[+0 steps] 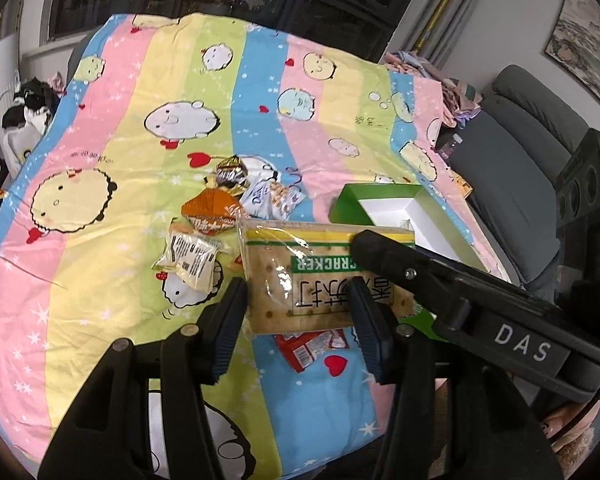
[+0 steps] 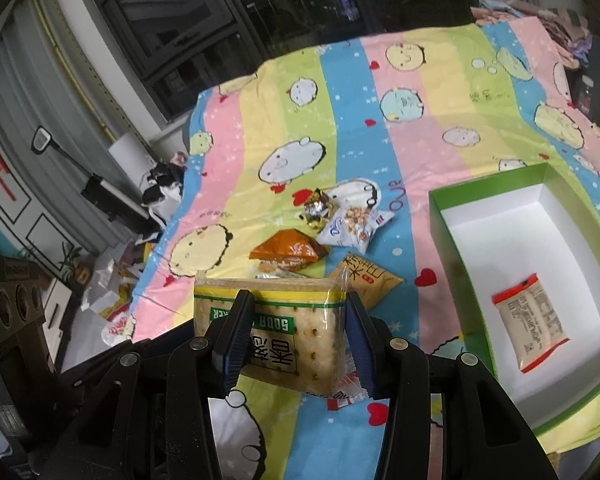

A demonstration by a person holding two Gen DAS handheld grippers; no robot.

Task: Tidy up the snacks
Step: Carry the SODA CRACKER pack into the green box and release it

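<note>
**Desk:** Whereabouts of the cracker pack (image 2: 296, 332)?

**Photographer:** Pinched across its width by the right gripper (image 2: 298, 304), apparently lifted off the striped bedsheet (image 2: 340, 140), just left of the green box (image 2: 480, 192).

**Desk:** Handling?

**Photographer:** Probably light, flat and fairly stiff, but brittle inside and wrapped in slick clear film. Best taken gently by the 2 long edges near the middle, never by the loose end seal.

**Desk:** And the left gripper (image 1: 298, 286)?

**Photographer:** Spread about a pack's width, straddling the same pack. Cannot tell whether pressing it or merely framing it.

**Desk:** Anything hidden?

**Photographer:** Near end of the pack lost behind the fingers. Red wrapper (image 2: 346, 394) mostly covered underneath. 1 orange-ended packet (image 2: 530, 324) already in the box, print too small to read.
</note>
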